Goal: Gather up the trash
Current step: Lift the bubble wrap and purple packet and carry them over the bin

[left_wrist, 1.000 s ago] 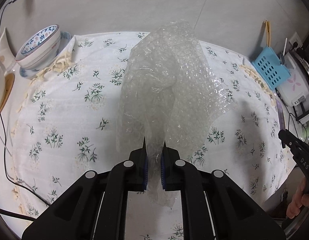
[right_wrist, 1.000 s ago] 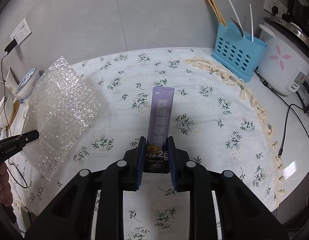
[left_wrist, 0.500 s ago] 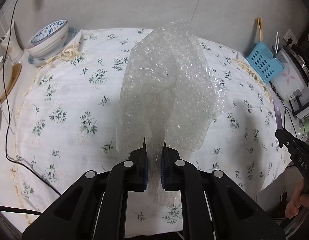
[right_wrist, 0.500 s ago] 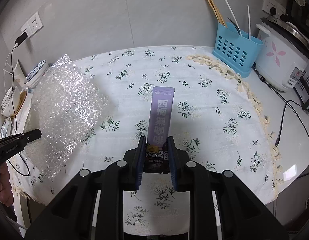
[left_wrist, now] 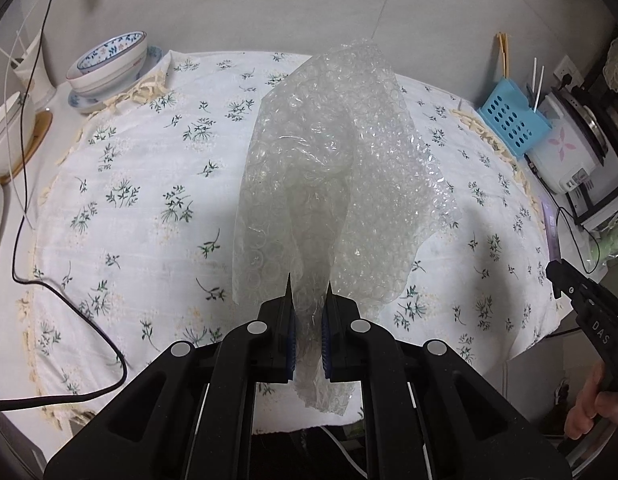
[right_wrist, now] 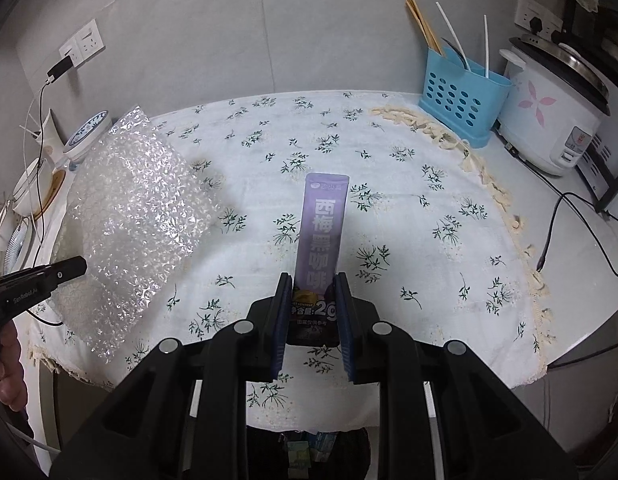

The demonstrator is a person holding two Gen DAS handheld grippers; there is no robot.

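A crumpled sheet of clear bubble wrap (left_wrist: 333, 184) stands up from my left gripper (left_wrist: 308, 288), which is shut on its lower end above the floral tablecloth (left_wrist: 141, 208). The same bubble wrap (right_wrist: 137, 208) shows at the left of the right wrist view, with the left gripper's tip (right_wrist: 69, 270) beside it. My right gripper (right_wrist: 309, 286) is shut on a purple snack packet (right_wrist: 323, 232) with white lettering, held upright over the table's near edge. The right gripper's tip (left_wrist: 565, 280) appears at the far right of the left wrist view, a hand (left_wrist: 589, 404) behind it.
Stacked patterned bowls (left_wrist: 109, 64) sit at the back left. A blue utensil caddy (right_wrist: 463, 100) and a white rice cooker (right_wrist: 557, 116) stand at the back right. Black cables (left_wrist: 69, 292) trail over the table edges. A dark bin with packaging (right_wrist: 309, 452) lies below the near edge.
Both grippers have drawn back toward the table's near edge, each keeping its hold. The table now looks farther away, and the dark bin has come into view below the right gripper.
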